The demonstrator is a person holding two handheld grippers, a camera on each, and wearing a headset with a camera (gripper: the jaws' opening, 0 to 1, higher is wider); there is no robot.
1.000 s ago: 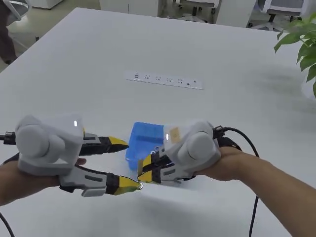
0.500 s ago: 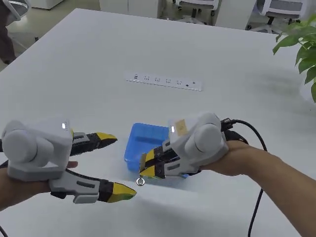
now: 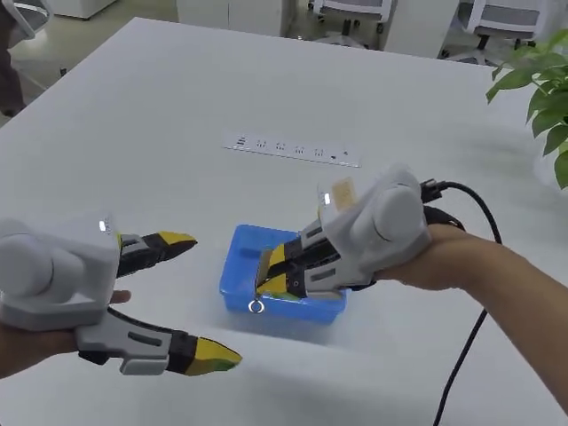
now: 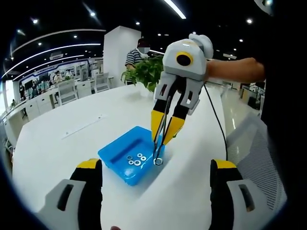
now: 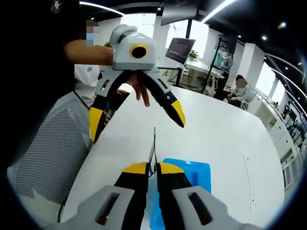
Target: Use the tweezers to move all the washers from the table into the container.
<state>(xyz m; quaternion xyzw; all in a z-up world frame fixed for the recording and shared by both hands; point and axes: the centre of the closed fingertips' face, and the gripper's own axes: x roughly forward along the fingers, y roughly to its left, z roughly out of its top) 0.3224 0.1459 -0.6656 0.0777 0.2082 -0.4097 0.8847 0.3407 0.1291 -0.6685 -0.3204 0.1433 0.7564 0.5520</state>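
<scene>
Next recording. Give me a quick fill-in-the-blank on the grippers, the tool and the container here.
The right gripper is shut on a pair of ____. A single ____ hangs at their tips, by the edge of the container. The container is coloured ____. The left gripper has its jaws ____, holding nothing.
Missing: tweezers; washer; blue; open.

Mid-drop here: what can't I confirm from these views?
Head view: the right gripper covers much of the blue plastic container, hiding its inside.
Right gripper view: the tip of the thin metal tweezers is too fine to show what it holds.
Left gripper view: small metal washers in the container are too tiny to count.
</scene>
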